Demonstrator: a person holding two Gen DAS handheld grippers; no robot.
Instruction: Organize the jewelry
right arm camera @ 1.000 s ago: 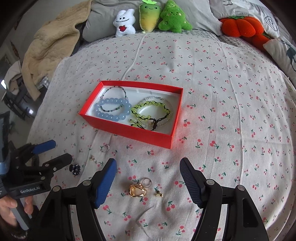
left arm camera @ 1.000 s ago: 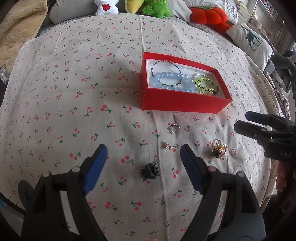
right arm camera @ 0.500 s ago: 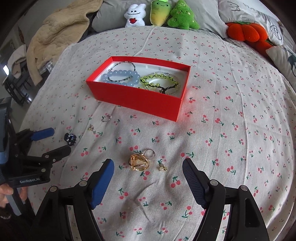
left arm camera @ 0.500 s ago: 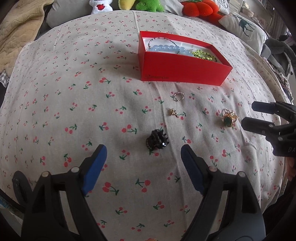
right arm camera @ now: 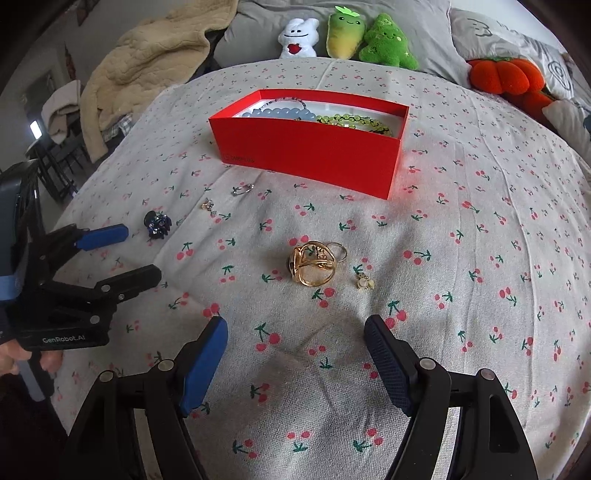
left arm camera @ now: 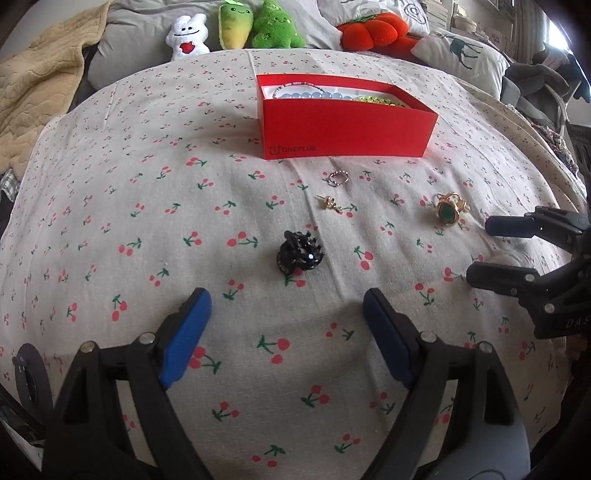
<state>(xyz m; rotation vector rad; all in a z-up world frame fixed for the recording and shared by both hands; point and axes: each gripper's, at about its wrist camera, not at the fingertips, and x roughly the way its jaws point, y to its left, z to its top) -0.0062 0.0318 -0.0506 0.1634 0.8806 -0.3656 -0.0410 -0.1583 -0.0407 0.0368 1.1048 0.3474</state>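
A red box (left arm camera: 347,127) (right arm camera: 306,153) with bead bracelets stands on the cherry-print cloth. A black flower ring (left arm camera: 300,252) (right arm camera: 158,225) lies just ahead of my open left gripper (left arm camera: 286,306). A gold ring with a green stone (left arm camera: 447,213) (right arm camera: 314,266) lies just ahead of my open right gripper (right arm camera: 295,332), beside a thin ring (right arm camera: 339,252) and a small pale earring (right arm camera: 364,281). A silver ring (left arm camera: 339,178) (right arm camera: 242,189) and a gold earring (left arm camera: 329,203) (right arm camera: 209,205) lie nearer the box. Both grippers are low and empty.
Plush toys (right arm camera: 347,35) and an orange plush (right arm camera: 506,75) sit at the bed's far edge. A beige blanket (right arm camera: 147,62) lies at the far left. Each gripper shows in the other's view: the right one (left arm camera: 517,251), the left one (right arm camera: 122,254).
Both grippers have dropped lower and moved forward toward the cloth. The black ring and the gold ring now lie closer before the open jaws. Nothing was picked up.
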